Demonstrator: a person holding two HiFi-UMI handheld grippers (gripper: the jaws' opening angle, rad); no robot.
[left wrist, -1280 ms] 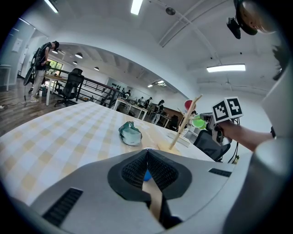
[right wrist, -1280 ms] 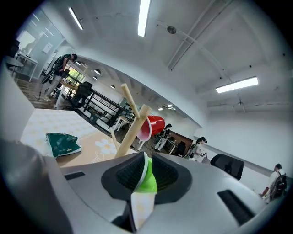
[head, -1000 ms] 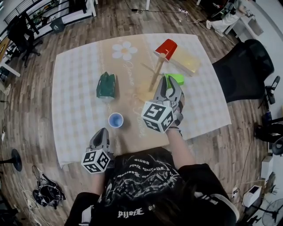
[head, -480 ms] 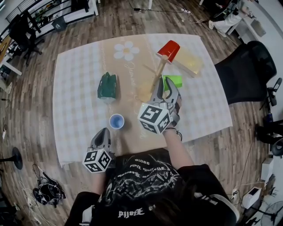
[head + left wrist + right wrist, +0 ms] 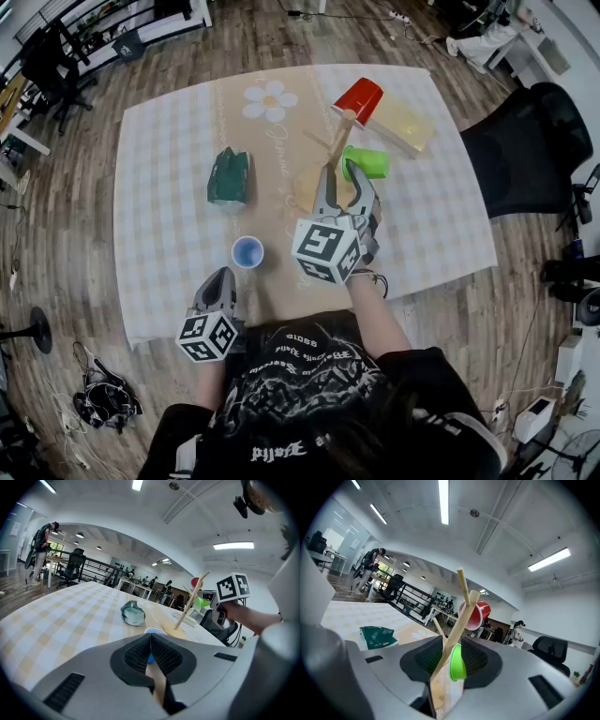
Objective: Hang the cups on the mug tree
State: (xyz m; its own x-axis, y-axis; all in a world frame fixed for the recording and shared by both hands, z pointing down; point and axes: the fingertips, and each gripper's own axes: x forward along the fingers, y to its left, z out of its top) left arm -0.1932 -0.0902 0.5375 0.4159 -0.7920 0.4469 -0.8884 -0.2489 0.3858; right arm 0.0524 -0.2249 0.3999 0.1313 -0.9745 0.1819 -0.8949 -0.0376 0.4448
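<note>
On the mug tree (image 5: 337, 141) the green cup (image 5: 367, 164) now hangs, right gripper (image 5: 343, 175) withdrawn.

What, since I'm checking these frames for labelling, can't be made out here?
- Hold of the green cup on the mug tree: head view, peg hidden under the cup; right gripper view, behind the pole.
- Tree base: head view, partly covered by the right gripper.
- The blue cup: left gripper view, mostly behind the shut left gripper.
- The tablecloth lettering: head view, too small.
</note>
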